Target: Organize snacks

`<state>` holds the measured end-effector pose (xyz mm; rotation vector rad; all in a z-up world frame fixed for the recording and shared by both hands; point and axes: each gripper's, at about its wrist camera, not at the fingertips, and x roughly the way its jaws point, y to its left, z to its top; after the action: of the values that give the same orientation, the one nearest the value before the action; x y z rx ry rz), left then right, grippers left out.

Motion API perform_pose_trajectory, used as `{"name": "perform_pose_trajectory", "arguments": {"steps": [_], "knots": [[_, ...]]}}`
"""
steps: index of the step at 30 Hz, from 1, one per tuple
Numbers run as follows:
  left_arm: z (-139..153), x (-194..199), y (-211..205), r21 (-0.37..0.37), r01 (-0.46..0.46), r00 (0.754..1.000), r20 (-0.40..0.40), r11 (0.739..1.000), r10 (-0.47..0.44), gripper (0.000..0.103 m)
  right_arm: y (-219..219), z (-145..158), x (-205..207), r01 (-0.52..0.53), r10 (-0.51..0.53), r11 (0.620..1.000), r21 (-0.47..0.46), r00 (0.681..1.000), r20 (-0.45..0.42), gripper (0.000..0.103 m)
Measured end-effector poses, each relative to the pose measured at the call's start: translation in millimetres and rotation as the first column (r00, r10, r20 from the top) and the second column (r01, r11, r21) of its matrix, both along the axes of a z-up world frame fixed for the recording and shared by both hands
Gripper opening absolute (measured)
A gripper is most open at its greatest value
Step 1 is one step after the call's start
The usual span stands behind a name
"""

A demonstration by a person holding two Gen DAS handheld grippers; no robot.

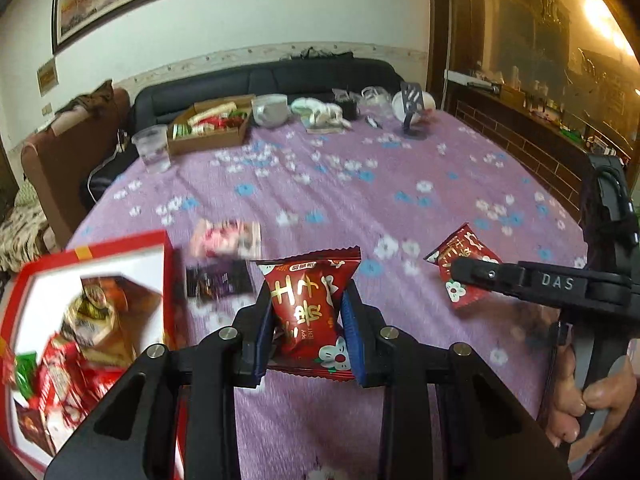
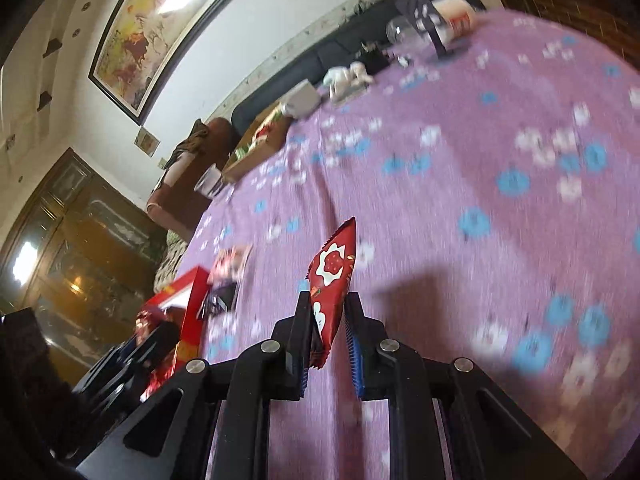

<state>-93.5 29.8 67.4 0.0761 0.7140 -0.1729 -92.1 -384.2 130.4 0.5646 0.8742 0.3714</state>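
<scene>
My left gripper [image 1: 308, 300] is shut on a red snack packet with gold characters [image 1: 310, 308], held upright between the blue pads above the purple flowered tablecloth [image 1: 360, 184]. A red box [image 1: 168, 264] with several snacks inside lies just to its left. At the right, my right gripper [image 1: 460, 276], held by a hand [image 1: 592, 400], pinches a second red packet [image 1: 466, 248]. In the right wrist view this packet [image 2: 334, 272] stands edge-on in the shut right gripper [image 2: 328, 312], and the red box [image 2: 192, 300] shows at the lower left.
A pink packet [image 1: 224, 238] and a dark purple packet [image 1: 218, 280] lie beside the box. At the far edge stand a cardboard tray of snacks [image 1: 212, 132], a plastic cup [image 1: 154, 148], a bowl [image 1: 272, 110] and a phone stand [image 1: 412, 112]. A dark sofa [image 1: 260, 80] lies behind.
</scene>
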Motion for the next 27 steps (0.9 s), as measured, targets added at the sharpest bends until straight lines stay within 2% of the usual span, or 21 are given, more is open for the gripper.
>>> {"name": "perform_pose_trajectory", "arguments": {"steps": [3,9,13,17,19,22,24,25,26,27], "knots": [[-10,-3,6,0.001,-0.009,0.999,-0.031,1.000,0.009,0.029,7,-10,-8,-0.009,0.009,1.000,-0.007,1.000,-0.018,0.017],[-24,-6,17,-0.007,-0.026,0.998,-0.063,1.000,0.026,0.029,17,-12,-8,-0.009,0.009,0.997,-0.070,1.000,0.010,0.019],[-37,-3,18,-0.013,-0.024,0.995,-0.102,1.000,0.023,0.029,18,-20,-2,-0.022,0.020,0.998,-0.059,0.999,-0.040,0.019],[-51,2,21,-0.027,-0.024,0.987,-0.157,0.999,0.020,0.029,21,-19,-2,-0.021,0.018,0.996,-0.083,0.999,-0.037,0.020],[-50,1,23,-0.041,-0.024,0.988,-0.155,0.999,0.017,0.029,23,-18,-3,-0.019,0.016,0.995,-0.098,0.999,-0.035,0.021],[-53,3,20,-0.027,-0.012,0.986,-0.168,1.000,0.008,0.030,25,-16,-4,-0.012,0.009,0.992,-0.125,1.000,-0.025,0.029],[-53,2,19,-0.021,-0.009,0.986,-0.169,1.000,0.005,0.030,27,-13,-5,0.002,-0.004,0.988,-0.151,1.000,-0.014,0.042],[-54,2,18,-0.023,-0.005,0.985,-0.172,1.000,0.001,0.036,28,-10,-7,0.015,-0.016,0.984,-0.175,1.000,-0.005,0.047],[-54,3,17,-0.026,0.008,0.985,-0.174,1.000,-0.012,0.041,29,-9,-8,0.027,-0.028,0.980,-0.197,1.000,0.002,0.056],[-54,3,15,-0.023,0.027,0.984,-0.176,0.999,-0.030,0.049,31,-6,-9,0.045,-0.044,0.971,-0.235,0.999,0.009,0.063]]}}
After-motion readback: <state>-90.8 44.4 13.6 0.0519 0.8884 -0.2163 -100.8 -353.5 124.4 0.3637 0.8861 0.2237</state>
